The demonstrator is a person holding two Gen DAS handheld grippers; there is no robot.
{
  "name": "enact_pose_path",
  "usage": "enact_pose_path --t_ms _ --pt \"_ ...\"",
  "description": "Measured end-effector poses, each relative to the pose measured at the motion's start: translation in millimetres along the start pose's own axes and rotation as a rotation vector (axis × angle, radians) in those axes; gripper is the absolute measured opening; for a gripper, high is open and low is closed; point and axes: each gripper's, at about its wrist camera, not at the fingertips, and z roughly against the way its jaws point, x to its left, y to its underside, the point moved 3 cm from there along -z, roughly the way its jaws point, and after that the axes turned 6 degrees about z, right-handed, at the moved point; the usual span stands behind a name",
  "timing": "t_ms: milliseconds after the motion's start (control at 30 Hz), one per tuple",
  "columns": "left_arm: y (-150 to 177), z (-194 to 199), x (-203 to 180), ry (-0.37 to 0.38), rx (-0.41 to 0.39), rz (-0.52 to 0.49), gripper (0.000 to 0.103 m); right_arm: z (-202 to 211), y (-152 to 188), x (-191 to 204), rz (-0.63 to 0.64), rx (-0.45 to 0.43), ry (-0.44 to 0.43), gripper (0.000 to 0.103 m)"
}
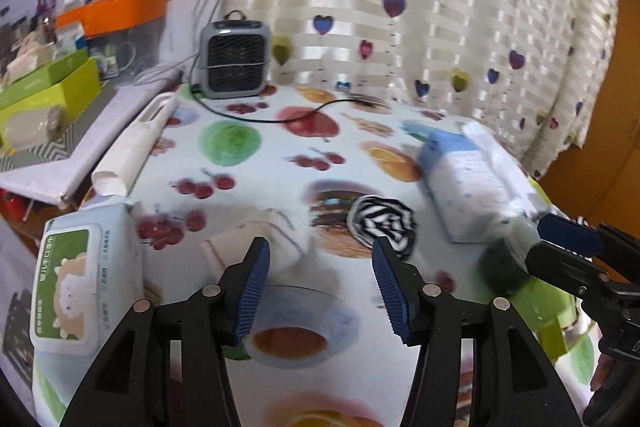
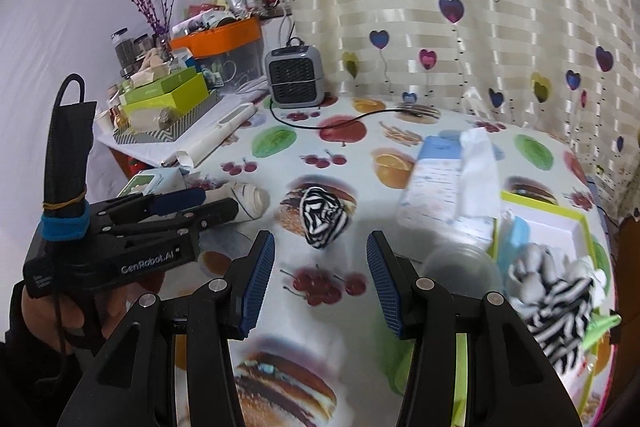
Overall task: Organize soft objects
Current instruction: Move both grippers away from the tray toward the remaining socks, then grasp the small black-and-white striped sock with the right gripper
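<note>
The green-rimmed box (image 2: 560,223) at the table's right edge already holds striped socks (image 2: 560,307); the zebra-striped sock ball (image 2: 322,223) lies mid-table, the cream sock roll (image 2: 248,197) to its left. My left gripper (image 1: 320,291) and right gripper (image 2: 320,281) both gape, empty; I'd straddle one roll squarely.

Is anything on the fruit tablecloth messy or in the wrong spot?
Yes. One striped sock ball sits alone mid-table, while other striped socks are piled in the green-edged box. A tissue also flops untidily out of its pack.
</note>
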Motion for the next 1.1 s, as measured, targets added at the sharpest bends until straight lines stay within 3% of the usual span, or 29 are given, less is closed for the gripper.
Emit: enact_pose_path --t_ms 367,800,1100 --pt "0 -23 22 -0.06 0.029 0.042 0.056 -41 -11 5 0.006 0.038 -0.038 0.049" --pt "-12 -27 28 -0.177 -0.023 0.001 0.058 -79 -10 0 -0.019 0.089 -0.048 0.049" --pt "-8 -39 31 -0.15 0.034 -0.018 0.065 -102 -16 7 -0.011 0.112 -0.049 0.049"
